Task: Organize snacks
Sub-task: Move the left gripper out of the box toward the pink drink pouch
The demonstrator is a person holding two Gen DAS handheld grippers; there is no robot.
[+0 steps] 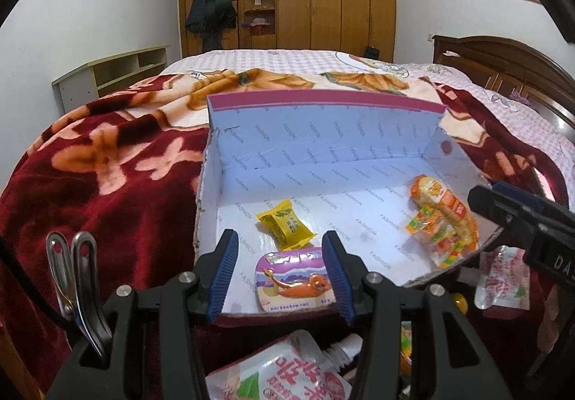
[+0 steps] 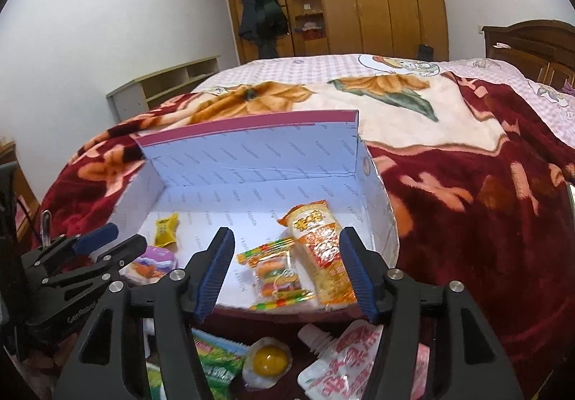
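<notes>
Red floral blanket (image 1: 107, 184) on bed, wooden wardrobe (image 1: 323, 1) behind; both hand-held grippers (image 1: 280, 270) (image 2: 287, 267) released.

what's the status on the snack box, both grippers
Left gripper open around purple snack tub at box front. Right gripper open, empty, over orange packet. More snacks outside, nothing blocking.

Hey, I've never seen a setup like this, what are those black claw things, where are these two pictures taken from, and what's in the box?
Each picture comes from a camera mounted on a hand-held gripper, looking along its two blue-padded fingers. A person holds one in each hand. Both, the left hand-held gripper and right hand-held gripper, are open and hold nothing. On the blanket sits an open cardboard box with a yellow candy, a purple packet, an orange snack bag and a colourful gummy pack. More snacks, like a jelly pouch, wait outside.
</notes>
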